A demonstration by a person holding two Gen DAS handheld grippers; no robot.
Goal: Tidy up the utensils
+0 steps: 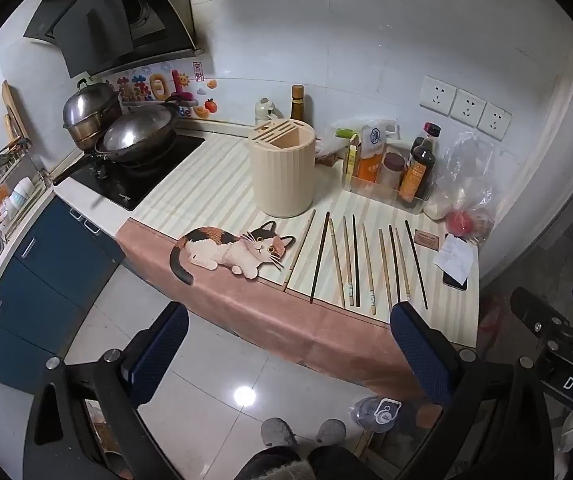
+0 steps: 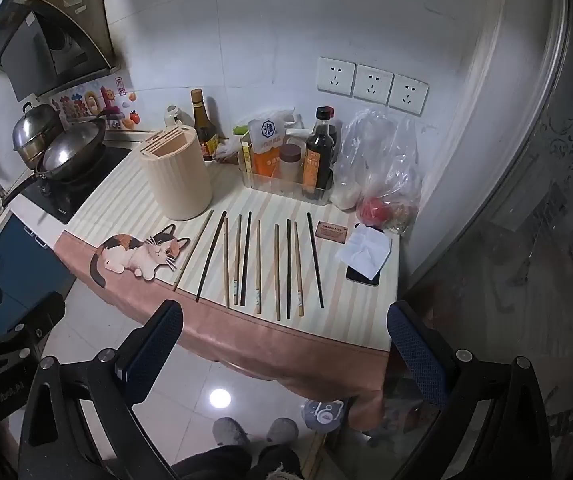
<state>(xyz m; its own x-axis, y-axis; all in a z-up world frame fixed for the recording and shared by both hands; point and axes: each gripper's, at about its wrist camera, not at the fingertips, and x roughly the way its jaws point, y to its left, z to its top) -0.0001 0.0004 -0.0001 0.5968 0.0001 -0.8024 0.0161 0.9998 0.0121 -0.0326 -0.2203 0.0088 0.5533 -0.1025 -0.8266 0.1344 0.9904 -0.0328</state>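
Several chopsticks (image 1: pixel 368 264), light wood and dark, lie side by side on the striped tablecloth (image 1: pixel 214 196); they also show in the right wrist view (image 2: pixel 258 264). A beige cylindrical utensil holder (image 1: pixel 282 168) with slots stands behind them, also in the right wrist view (image 2: pixel 178 174). My left gripper (image 1: pixel 290 332) is open and empty, held in front of the table edge, short of the chopsticks. My right gripper (image 2: pixel 286 332) is open and empty, also in front of the table edge.
A tray of sauce bottles (image 2: pixel 318 156), a plastic bag (image 2: pixel 382 168), a phone under paper (image 2: pixel 364 258) and a small card (image 2: pixel 329 234) sit right of the chopsticks. A wok (image 1: pixel 138 136) and pot stand on the stove at left. Wall sockets (image 2: pixel 370 84) are behind.
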